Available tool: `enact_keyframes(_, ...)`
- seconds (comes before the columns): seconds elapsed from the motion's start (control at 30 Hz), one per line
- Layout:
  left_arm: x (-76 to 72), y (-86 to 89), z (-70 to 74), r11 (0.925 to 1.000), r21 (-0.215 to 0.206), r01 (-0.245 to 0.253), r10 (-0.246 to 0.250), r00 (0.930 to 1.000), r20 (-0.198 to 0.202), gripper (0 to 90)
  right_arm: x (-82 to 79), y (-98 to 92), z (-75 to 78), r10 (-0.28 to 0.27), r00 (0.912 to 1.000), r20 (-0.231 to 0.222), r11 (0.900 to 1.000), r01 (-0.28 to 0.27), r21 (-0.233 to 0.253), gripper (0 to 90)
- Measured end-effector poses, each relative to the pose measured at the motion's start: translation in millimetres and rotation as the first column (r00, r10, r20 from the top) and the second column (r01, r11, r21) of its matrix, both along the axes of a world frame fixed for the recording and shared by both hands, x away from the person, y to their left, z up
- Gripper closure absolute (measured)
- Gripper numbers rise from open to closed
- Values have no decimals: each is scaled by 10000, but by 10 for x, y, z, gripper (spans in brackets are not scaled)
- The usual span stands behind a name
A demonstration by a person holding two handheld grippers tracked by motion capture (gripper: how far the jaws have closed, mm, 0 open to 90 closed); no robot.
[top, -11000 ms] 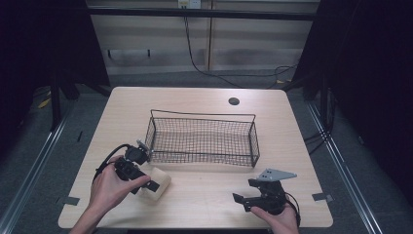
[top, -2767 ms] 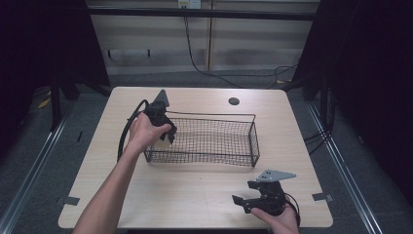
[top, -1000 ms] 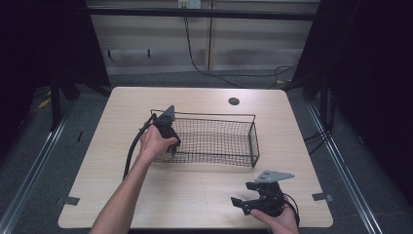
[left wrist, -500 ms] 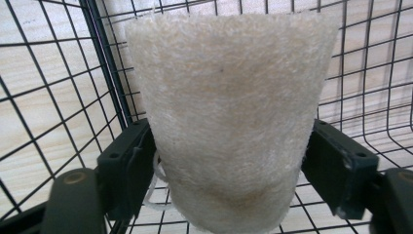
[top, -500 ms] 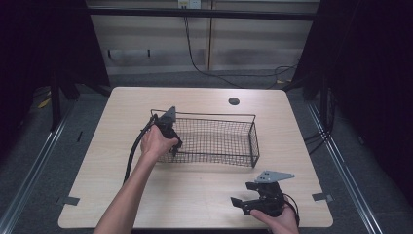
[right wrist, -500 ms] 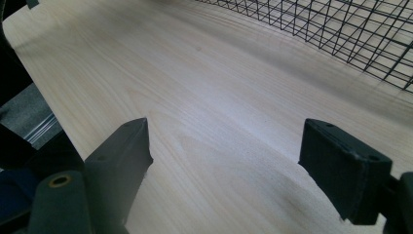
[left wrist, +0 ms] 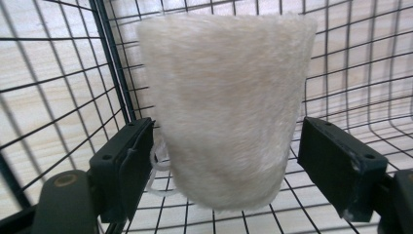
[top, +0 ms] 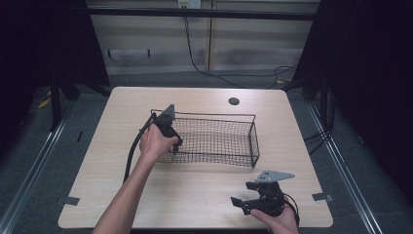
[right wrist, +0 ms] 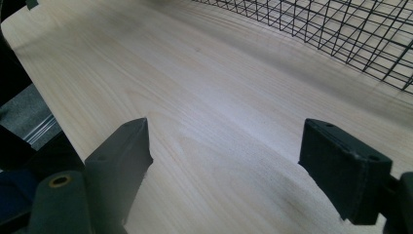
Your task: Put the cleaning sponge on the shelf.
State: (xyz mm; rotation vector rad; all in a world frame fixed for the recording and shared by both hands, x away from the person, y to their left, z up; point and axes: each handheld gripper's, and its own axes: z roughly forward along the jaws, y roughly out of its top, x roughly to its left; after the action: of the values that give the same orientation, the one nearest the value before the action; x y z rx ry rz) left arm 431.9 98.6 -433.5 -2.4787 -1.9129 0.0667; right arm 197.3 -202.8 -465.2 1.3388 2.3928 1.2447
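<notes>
My left forearm reaches forward from the bottom edge, the left hand (top: 152, 142) wrapped around the left gripper (top: 171, 139), which tilts down with its grey plate uppermost and its cable looping back along the arm. In the left gripper view its jaws stand apart, neither pressed inward. My right hand (top: 278, 220) holds the right gripper (top: 241, 204) low at the near right, pointing left, jaws spread wide.

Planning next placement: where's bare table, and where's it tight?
Open: the table between the wire basket and the right claw, plus its left side and far strip. Tight: the basket's left end, where the left claw straddles a cream furry item.
</notes>
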Motion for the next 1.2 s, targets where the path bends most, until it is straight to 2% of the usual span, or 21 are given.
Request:
enact_keyframes(0.03,2,11,19,10000,-7,18,-18,10000,-65,210,-2,1,1,15,10000,21,10000,-15,0,187)
enact_keyframes(0.2,-2,71,71,9999,-98,-96,98,9998,154,205,1,-6,0,-6,10000,19,10000,6,-4,187)
enact_keyframes(0.23,3,94,87,9997,-248,-45,46,10000,71,206,0,-4,1,-12,10000,12,10000,12,-5,187)
enact_keyframes(0.27,-1,100,96,9998,-194,-103,107,9998,192,206,0,-4,1,-12,10000,12,10000,12,-5,187)
enact_keyframes(0.33,-5,131,136,9990,-446,-91,100,9997,217,223,-1,-3,1,-8,10000,11,10000,8,-1,187)
enact_keyframes(0.43,-18,140,177,9978,-668,-25,46,9995,314,200,2,-6,-1,-1,10000,17,10000,1,-4,187)
enact_keyframes(0.47,-21,150,191,9974,-706,104,-81,9994,330,191,1,-5,-1,-5,10000,18,10000,5,-12,186)
enact_keyframes(0.5,-25,150,197,9971,-761,-21,51,9992,396,186,0,-4,0,-11,10000,11,10000,11,-2,187)
enact_keyframes(0.57,-27,156,205,9966,-826,60,-36,9996,297,186,-2,-3,1,-4,10000,11,10000,4,-7,187)
enact_keyframes(0.7,-36,170,234,9958,-915,71,-37,9993,372,188,-1,-6,1,-5,10000,2,10000,5,6,187)
enact_keyframes(0.73,-41,179,252,9944,-1057,-35,79,9991,414,186,0,-5,0,6,10000,11,10000,-6,2,187)
enact_keyframes(0.8,-42,185,264,9942,-1071,-128,177,9988,451,186,0,-4,0,7,10000,11,10000,-7,3,187)
enact_keyframes(0.9,-47,199,304,9915,-1304,-11,78,9987,510,186,-1,-3,1,1,10000,13,10000,-1,-1,187)
enact_keyframes(0.93,-47,214,348,9903,-1391,-1,96,9977,677,186,2,-3,-2,-3,10000,-3,10000,3,2,187)
enact_keyframes(1.07,-47,229,400,9902,-1399,6,95,9974,712,186,0,-1,-1,-2,10000,-1,10000,2,6,187)
enact_keyframes(1.2,-67,242,453,9870,-1595,220,-92,9967,805,186,2,-6,-3,3,10000,4,10000,-3,17,187)
